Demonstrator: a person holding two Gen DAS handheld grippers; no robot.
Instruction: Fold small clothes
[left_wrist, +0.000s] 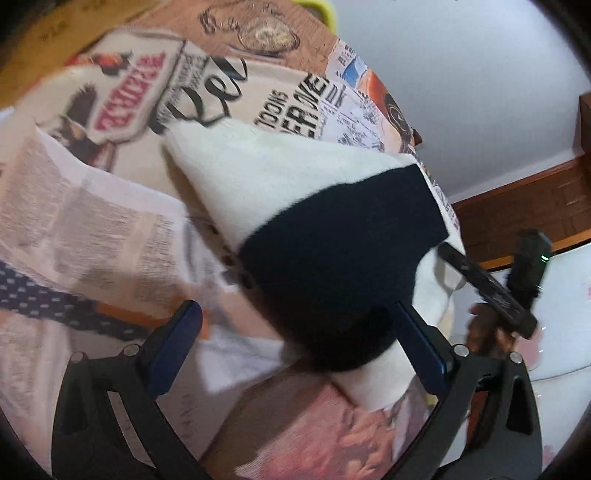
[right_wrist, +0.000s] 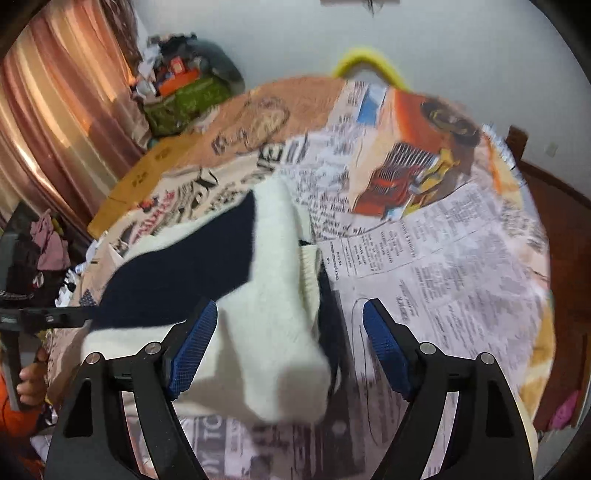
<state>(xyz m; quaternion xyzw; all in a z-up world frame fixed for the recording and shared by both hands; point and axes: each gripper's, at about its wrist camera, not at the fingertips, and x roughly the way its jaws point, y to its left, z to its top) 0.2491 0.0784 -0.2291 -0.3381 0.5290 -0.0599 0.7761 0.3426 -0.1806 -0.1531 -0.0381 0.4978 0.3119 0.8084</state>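
A small white knit garment with a wide navy band (left_wrist: 343, 240) lies bunched on a table covered with a newspaper-print cloth (left_wrist: 92, 221). My left gripper (left_wrist: 295, 306) stands open over it; the navy part lies between the fingers and against the right one. In the right wrist view the same garment (right_wrist: 184, 266) rises in a fold between the fingers of my right gripper (right_wrist: 290, 306). That gripper is open: the cloth brushes the left pad (right_wrist: 192, 347), and the right pad stands clear. The right gripper (left_wrist: 491, 291) shows past the garment's edge. The left gripper (right_wrist: 44, 317) is beside the navy edge.
A yellow curved object (right_wrist: 365, 59) pokes up behind the table's far edge. Bags and clutter (right_wrist: 184, 85) sit by a pinkish curtain (right_wrist: 55, 110). Pink clothes (right_wrist: 50, 240) hang at left. A hand (right_wrist: 31, 384) holds the left gripper. Wooden skirting (left_wrist: 517, 206) lies beyond the table.
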